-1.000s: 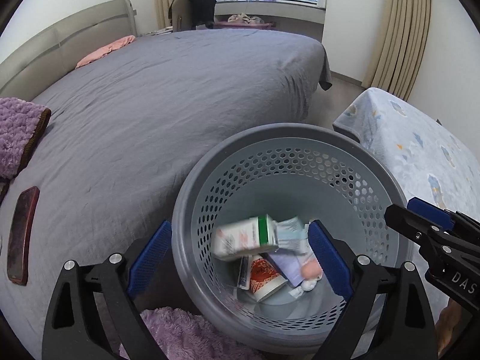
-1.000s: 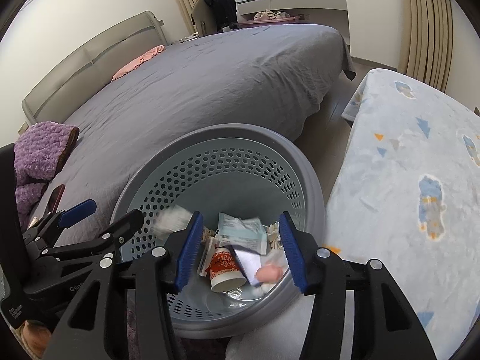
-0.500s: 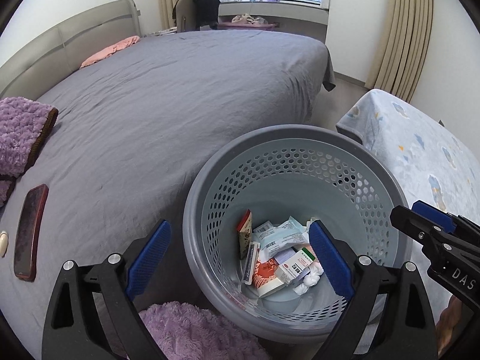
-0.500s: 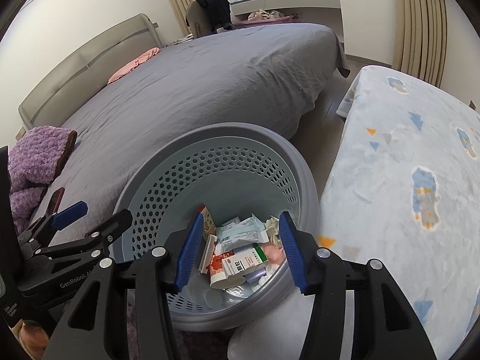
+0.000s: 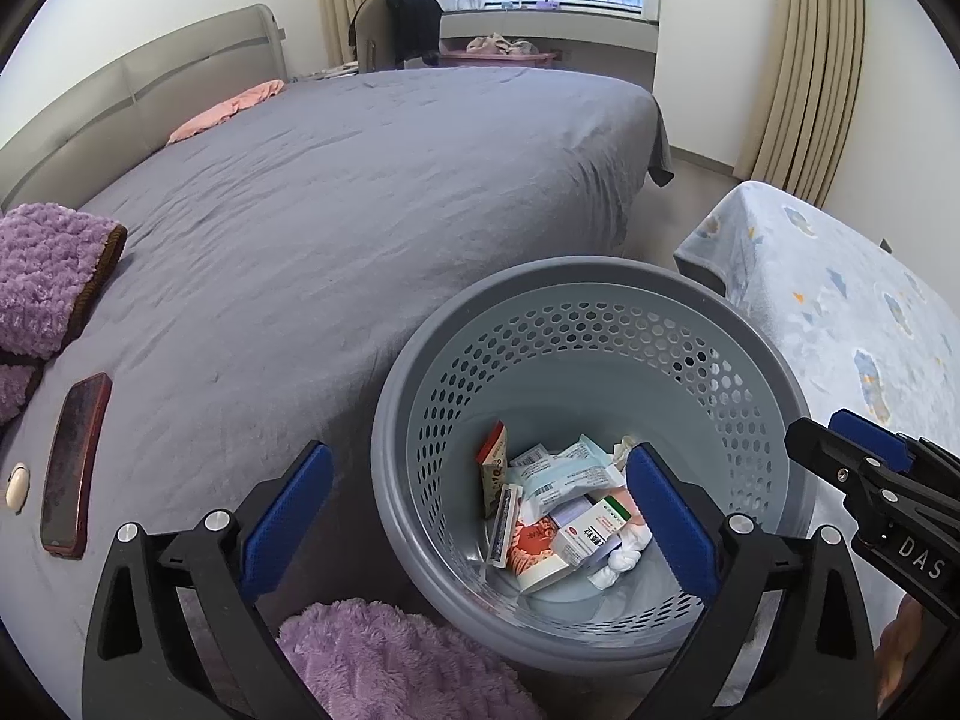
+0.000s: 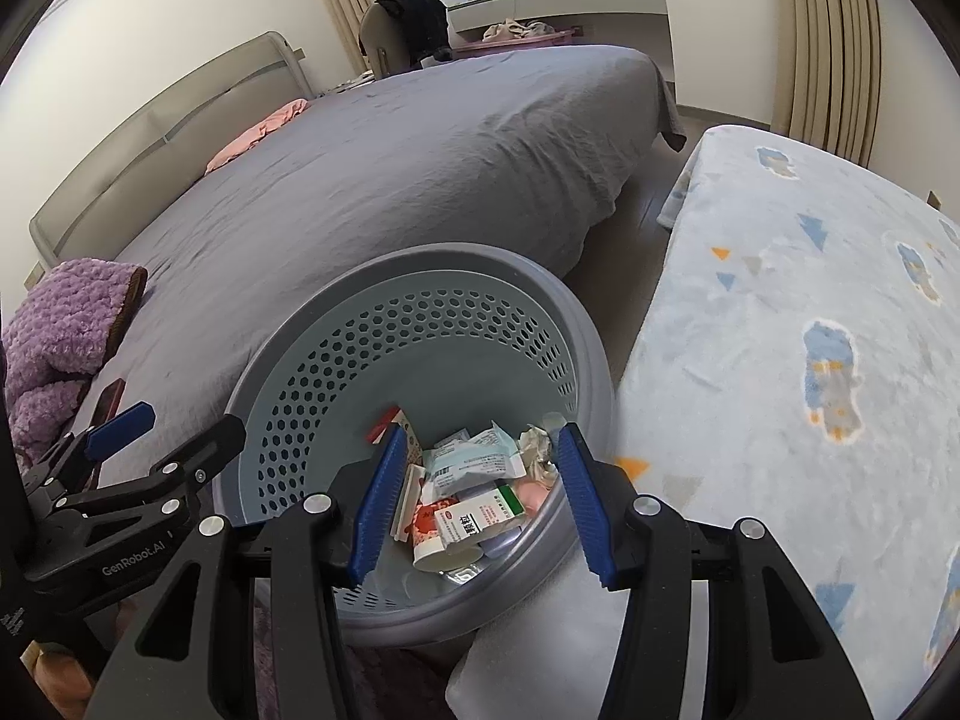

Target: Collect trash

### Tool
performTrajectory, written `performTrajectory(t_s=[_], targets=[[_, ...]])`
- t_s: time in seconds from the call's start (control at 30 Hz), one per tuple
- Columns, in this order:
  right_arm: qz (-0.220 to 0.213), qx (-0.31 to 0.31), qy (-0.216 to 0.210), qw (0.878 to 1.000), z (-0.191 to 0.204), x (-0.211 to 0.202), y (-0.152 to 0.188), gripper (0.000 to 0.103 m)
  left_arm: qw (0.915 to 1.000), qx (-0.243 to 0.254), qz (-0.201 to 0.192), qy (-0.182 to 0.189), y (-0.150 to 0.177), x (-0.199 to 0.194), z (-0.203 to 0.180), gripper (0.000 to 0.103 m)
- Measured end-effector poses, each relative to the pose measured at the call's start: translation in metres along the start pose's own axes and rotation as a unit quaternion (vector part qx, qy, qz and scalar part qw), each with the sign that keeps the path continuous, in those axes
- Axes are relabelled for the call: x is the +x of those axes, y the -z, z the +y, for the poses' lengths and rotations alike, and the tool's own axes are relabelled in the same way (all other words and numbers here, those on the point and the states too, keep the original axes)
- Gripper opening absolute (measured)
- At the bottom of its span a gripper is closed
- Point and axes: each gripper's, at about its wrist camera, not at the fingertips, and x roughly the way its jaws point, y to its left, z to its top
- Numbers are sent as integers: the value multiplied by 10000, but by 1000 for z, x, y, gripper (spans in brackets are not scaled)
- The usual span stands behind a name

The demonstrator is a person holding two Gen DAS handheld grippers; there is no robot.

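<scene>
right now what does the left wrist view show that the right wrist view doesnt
Only the left wrist view shows the whole phone lying on the bed, with a small white button beside it. Only the right wrist view shows crumpled paper in the basket. Both show the basket of trash, the white and green box and both open grippers.

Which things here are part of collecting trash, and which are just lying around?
Job: basket, box, wrappers, tissue.
Lying about: phone, purple blanket, pink cloth, bed.
</scene>
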Motion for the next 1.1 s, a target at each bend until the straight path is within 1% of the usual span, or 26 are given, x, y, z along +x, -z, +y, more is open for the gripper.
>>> performTrajectory(t_s=[1.1], targets=[[-84,87,18,9999,-5,-10,2,52,9996,86,40,-249,0,-6,-7,97]])
